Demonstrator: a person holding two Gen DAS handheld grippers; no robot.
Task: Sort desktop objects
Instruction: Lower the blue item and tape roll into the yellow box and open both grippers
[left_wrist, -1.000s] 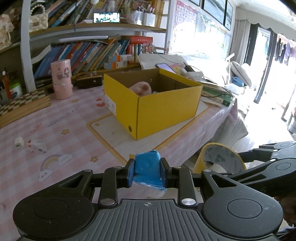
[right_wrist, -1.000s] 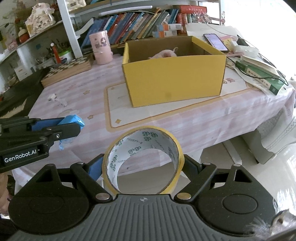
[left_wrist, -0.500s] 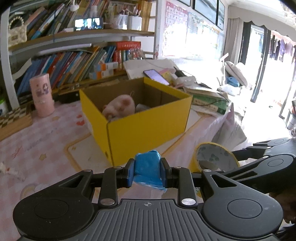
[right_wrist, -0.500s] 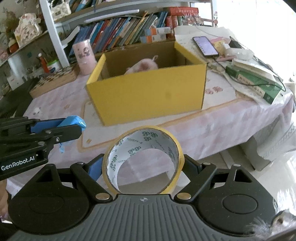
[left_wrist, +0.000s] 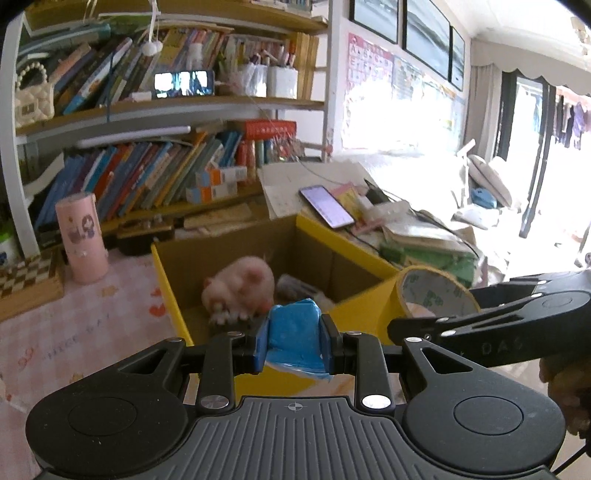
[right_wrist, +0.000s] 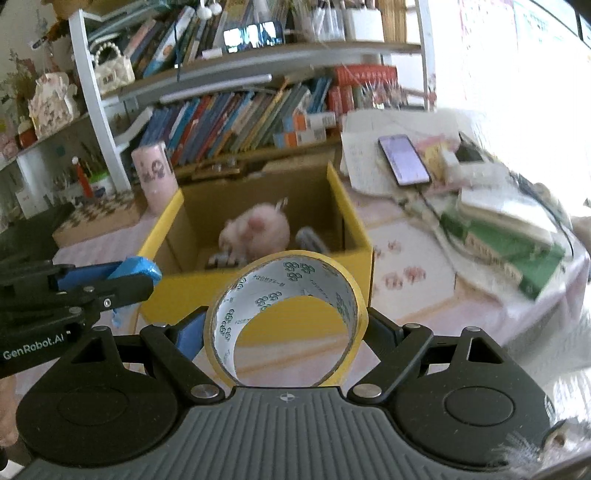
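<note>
My left gripper (left_wrist: 294, 341) is shut on a small blue packet (left_wrist: 293, 332), held in the air at the near rim of the open yellow box (left_wrist: 166, 273). My right gripper (right_wrist: 286, 325) is shut on a roll of yellow tape (right_wrist: 291, 280), its pads pressing the roll's outer sides, just in front of the yellow box (right_wrist: 258, 288). Inside the box lie a pink plush toy (left_wrist: 242, 284) and a small wrapped item (left_wrist: 295, 286). The tape roll (left_wrist: 437, 293) and right gripper show at the right of the left wrist view; the blue packet (right_wrist: 135, 267) shows at the left of the right wrist view.
The box stands on a pink checked tablecloth (left_wrist: 55, 332). A pink tumbler (left_wrist: 81, 238) and a chequered board (left_wrist: 26, 280) sit left of the box. A phone (right_wrist: 404, 158), papers and green books (right_wrist: 509, 240) lie to its right. Bookshelves (left_wrist: 147, 173) rise behind.
Both grippers have moved toward the yellow box and a little up, still holding the packet and the tape. The box looms larger and its inside is in view.
</note>
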